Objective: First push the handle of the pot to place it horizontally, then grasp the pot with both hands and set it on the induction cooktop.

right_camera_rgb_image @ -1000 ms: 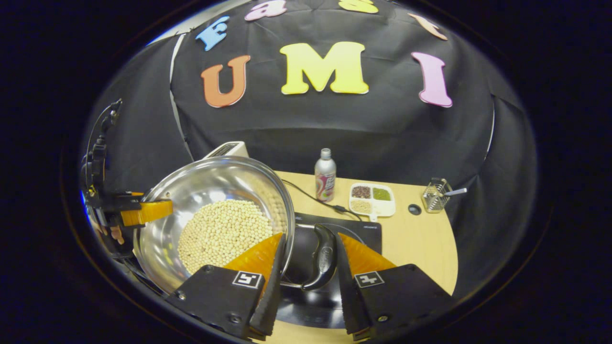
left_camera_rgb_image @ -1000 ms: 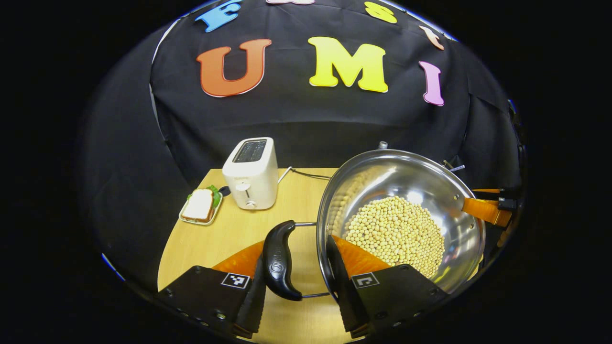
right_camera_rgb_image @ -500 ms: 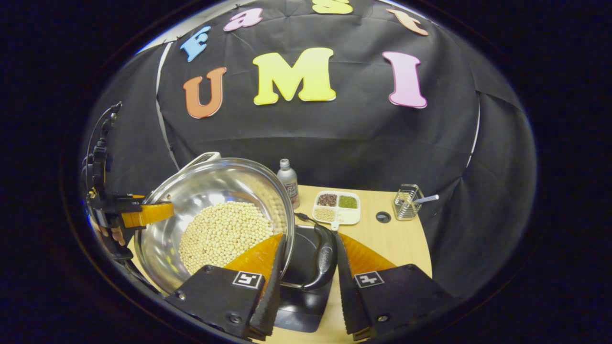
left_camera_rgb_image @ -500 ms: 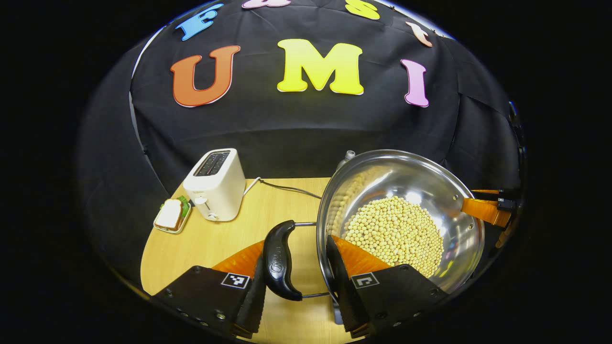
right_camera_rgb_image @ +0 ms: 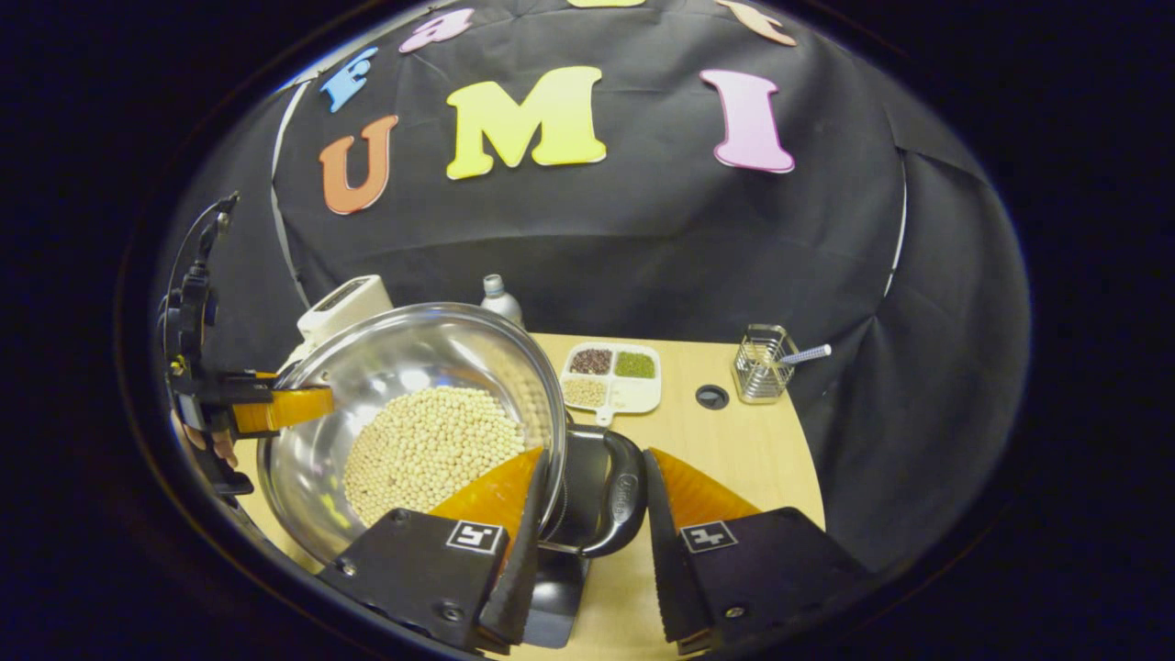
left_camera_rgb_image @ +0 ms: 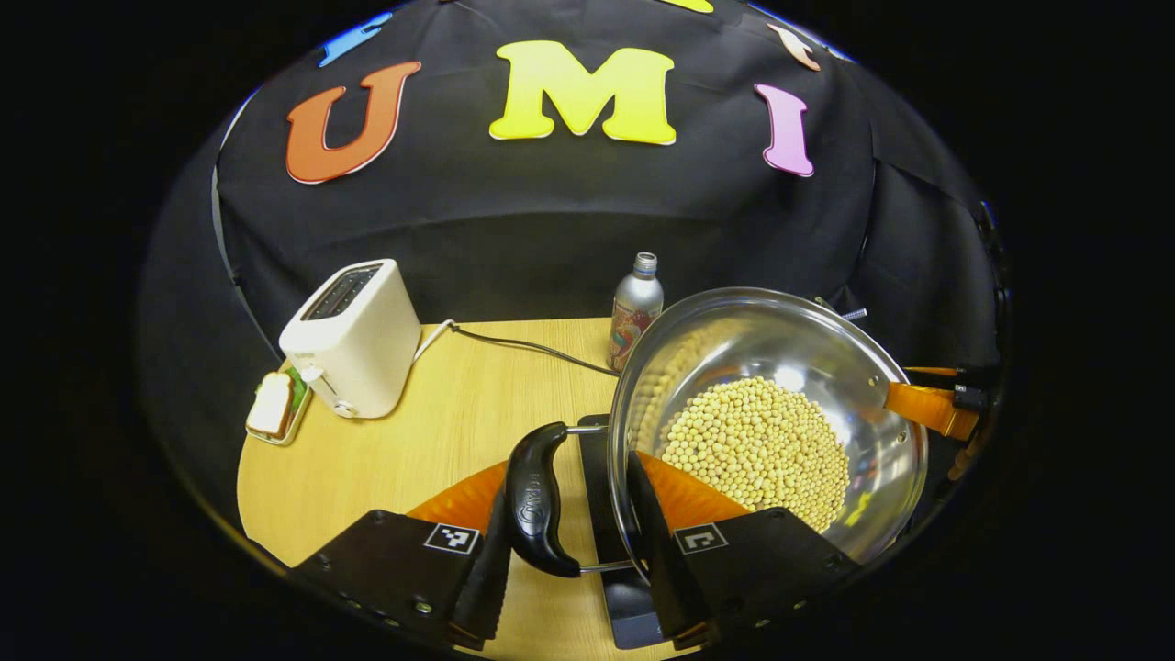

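A steel pot holding soybeans hangs above the wooden table between both grippers. My left gripper is shut on the pot's black side handle, with one finger outside the handle and the other inside the pot wall. In the right gripper view my right gripper is shut the same way on the opposite black handle of the pot. The black induction cooktop lies under the pot, and the cooktop also shows below the right gripper's fingers. Each view shows the other gripper at the far rim.
A white toaster with its cable and a sandwich plate stand at the table's left. A bottle stands behind the pot. A divided tray of grains, a wire holder and a round table hole lie to the right.
Both grippers have kept their hold while the pot travelled. The table's things have slid left in both views, and the cooktop's edge has come into sight under the pot in the left gripper view.
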Demonstrator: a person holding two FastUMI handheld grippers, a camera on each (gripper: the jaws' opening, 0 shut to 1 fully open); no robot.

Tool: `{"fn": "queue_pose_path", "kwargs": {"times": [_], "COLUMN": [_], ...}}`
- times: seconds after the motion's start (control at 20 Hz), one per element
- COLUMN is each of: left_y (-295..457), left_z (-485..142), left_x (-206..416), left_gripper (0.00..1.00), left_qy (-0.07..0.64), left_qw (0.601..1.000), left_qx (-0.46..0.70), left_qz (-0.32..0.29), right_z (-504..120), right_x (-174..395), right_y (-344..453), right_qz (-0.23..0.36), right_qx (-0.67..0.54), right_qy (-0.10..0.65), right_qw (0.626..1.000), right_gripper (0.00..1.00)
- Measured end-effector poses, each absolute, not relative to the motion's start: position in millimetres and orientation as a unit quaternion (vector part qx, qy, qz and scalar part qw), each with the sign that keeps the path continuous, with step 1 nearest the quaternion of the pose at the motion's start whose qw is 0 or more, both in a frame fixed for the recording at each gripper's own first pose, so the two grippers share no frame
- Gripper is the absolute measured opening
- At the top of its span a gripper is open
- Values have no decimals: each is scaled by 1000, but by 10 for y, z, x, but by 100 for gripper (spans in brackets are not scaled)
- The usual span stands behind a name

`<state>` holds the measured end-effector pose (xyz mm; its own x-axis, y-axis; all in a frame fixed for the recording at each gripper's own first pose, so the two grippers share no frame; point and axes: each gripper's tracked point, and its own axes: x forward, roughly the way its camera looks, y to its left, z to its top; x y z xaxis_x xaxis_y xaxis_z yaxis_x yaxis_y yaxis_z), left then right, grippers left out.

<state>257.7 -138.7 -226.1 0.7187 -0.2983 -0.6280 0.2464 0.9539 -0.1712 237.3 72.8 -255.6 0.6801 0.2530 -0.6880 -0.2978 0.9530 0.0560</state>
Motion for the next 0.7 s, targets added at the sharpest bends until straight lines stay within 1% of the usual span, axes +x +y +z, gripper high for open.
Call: {"fn": "queue_pose_path", "kwargs": {"times": [0.2, 0.25, 0.3, 0.35, 0.4, 0.45, 0.5, 0.65, 0.7], "left_y": [-1488, -1504, -1513, -1527, -1546, -1552, -1563, -1590, -1595], "left_z": [-2569, -2641, -2707, -2772, -2826, -2874, -2919, -3025, -2963], "left_x": [2667, 2687, 2697, 2706, 2711, 2710, 2710, 2674, 2752], "left_gripper": [62, 62, 62, 62, 62, 62, 62, 62, 63], "left_qy": [357, 359, 361, 363, 365, 367, 368, 369, 344], "left_qw": [921, 920, 919, 918, 917, 916, 916, 915, 924], "left_qx": [-41, -43, -47, -51, -53, -55, -56, -60, -71], "left_qz": [-153, -153, -152, -151, -151, -151, -151, -151, -152], "right_z": [-2852, -2909, -2965, -3042, -3106, -3153, -3199, -3375, -3407], "right_x": [2434, 2441, 2460, 2476, 2482, 2481, 2472, 2462, 2504], "right_y": [679, 677, 676, 668, 656, 651, 642, 627, 659], "right_qz": [143, 143, 143, 142, 140, 139, 139, 141, 142], "right_qx": [-34, -34, -34, -35, -33, -31, -31, -21, -5], "right_qy": [383, 385, 387, 388, 389, 391, 391, 401, 387], "right_qw": [912, 911, 910, 910, 910, 909, 909, 905, 911], "right_gripper": [57, 54, 54, 57, 54, 57, 54, 57, 55]}}
